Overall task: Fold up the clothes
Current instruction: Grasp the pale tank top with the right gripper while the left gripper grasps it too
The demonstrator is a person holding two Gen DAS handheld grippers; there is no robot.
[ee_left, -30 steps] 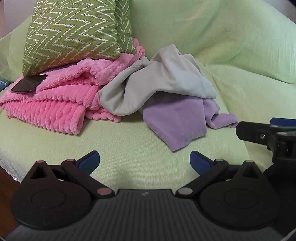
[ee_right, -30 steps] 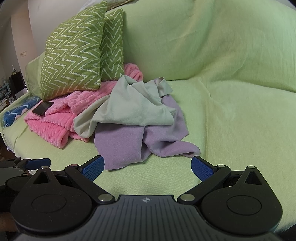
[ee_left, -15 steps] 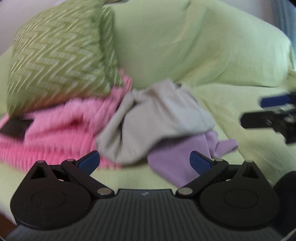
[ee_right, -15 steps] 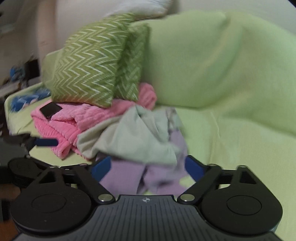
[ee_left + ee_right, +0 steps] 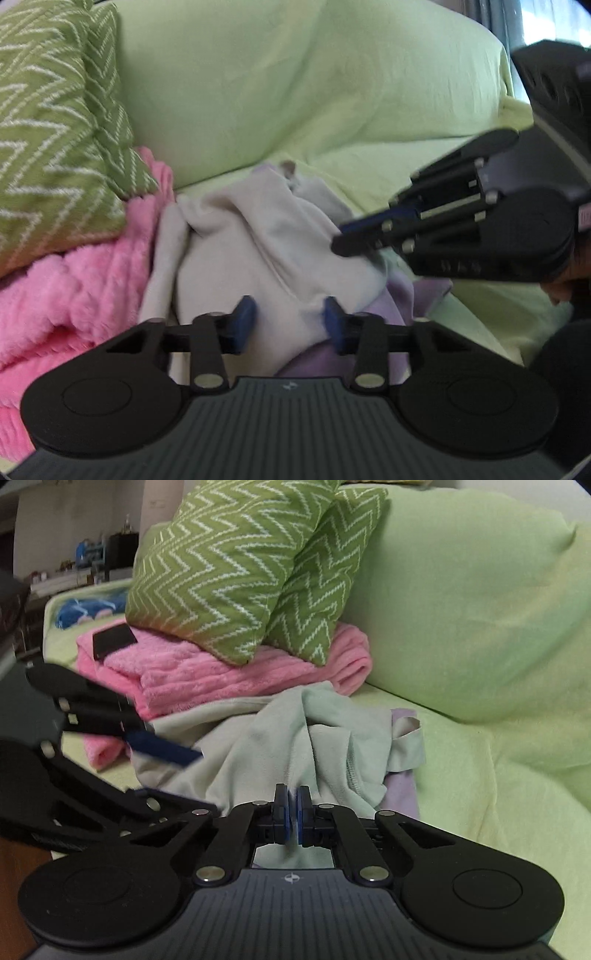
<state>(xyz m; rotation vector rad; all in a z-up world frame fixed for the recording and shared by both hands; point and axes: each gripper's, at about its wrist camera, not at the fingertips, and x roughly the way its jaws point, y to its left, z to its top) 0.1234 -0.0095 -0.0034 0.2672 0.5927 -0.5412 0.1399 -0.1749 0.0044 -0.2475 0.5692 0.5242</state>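
Pink plush blanket lies folded at the left of the green-covered sofa, with a dark phone on it and two zigzag cushions leaning on top. Just right of the blanket, touching it, sits the heap to be folded: a pale grey garment crumpled over a lilac garment, neither one folded.

Over the near edge of the grey cloth, the left gripper has its jaws partly open, a bunched ridge of fabric between the blue pads; I cannot tell whether they press it yet. To the right, the right gripper has its pads brought nearly together on a thin fold of the same grey garment, by the look of it pinching it.

Both pieces look like thin, light jersey: limp and quick to sag. A pinch on a mid-panel wrinkle will likely lift only a bundle, and the lilac piece may drag along. Better holds would be a hem or seam, such as the stitched edge on the right side of the heap.
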